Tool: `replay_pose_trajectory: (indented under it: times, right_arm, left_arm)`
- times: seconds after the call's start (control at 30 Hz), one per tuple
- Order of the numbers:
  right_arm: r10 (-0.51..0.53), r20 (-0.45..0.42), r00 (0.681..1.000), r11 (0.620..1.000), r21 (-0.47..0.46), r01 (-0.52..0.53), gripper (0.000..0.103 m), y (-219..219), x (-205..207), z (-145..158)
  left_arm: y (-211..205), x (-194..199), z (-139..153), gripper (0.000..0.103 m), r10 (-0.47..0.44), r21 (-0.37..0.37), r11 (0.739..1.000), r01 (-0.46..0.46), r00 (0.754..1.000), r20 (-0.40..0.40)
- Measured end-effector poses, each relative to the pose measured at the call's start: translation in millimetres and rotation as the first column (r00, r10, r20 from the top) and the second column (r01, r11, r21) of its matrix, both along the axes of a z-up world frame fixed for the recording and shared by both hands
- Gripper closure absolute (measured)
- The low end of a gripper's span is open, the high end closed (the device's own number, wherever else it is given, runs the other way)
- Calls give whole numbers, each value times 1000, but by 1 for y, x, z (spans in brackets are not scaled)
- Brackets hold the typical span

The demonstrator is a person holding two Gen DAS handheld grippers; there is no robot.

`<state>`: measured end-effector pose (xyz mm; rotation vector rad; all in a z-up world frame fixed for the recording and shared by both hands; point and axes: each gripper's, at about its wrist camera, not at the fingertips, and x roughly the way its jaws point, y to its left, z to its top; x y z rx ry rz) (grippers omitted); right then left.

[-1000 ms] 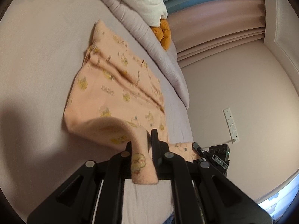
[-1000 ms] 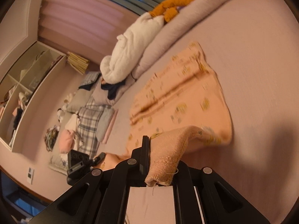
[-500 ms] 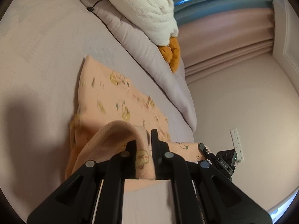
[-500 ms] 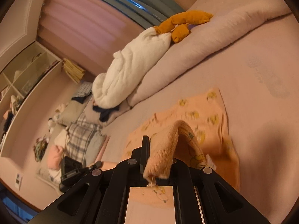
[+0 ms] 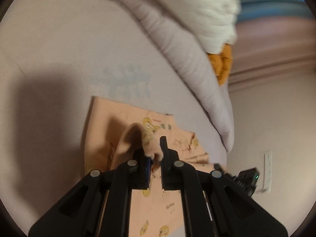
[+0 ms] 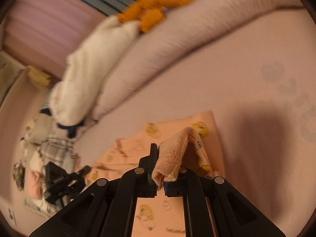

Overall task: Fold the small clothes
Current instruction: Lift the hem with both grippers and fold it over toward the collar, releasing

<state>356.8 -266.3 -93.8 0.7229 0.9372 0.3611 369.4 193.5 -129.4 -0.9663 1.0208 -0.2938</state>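
Observation:
A small peach garment (image 5: 110,116) printed with yellow cartoon figures lies on the pale bed sheet (image 5: 49,49). My left gripper (image 5: 153,152) is shut on one corner of it, and the cloth arches up from the fingers. In the right wrist view the same peach garment (image 6: 171,126) lies folded over itself, and my right gripper (image 6: 160,169) is shut on its other corner, the hem hanging out between the fingers. The lifted edge is carried over the part that lies flat. The other gripper (image 6: 65,177) shows at lower left in the right wrist view.
A long pale duvet roll (image 6: 177,39) runs along the far side of the bed, with a white fluffy blanket (image 6: 88,69) and an orange plush toy (image 6: 156,6) on it. Folded clothes (image 6: 53,150) lie at left. A wall socket strip (image 5: 265,169) is at right.
Both grippers have carried the held edge forward over the garment, toward the duvet roll. Much less of the flat cloth shows ahead of the fingers now; it lies doubled beneath them.

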Motion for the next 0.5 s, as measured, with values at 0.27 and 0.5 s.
replay_pose_trajectory:
  times: [0.27, 0.5]
  right_arm:
    - [-242, -51, 969, 943, 224, 247, 47, -54, 9, -15]
    - [-138, 112, 984, 990, -17, 141, 47, -53, -24, 13]
  left_arm:
    - [41, 6, -12, 72, 232, -74, 969, -236, 971, -62]
    - [36, -20, 22, 73, 114, 149, 982, -119, 993, 41]
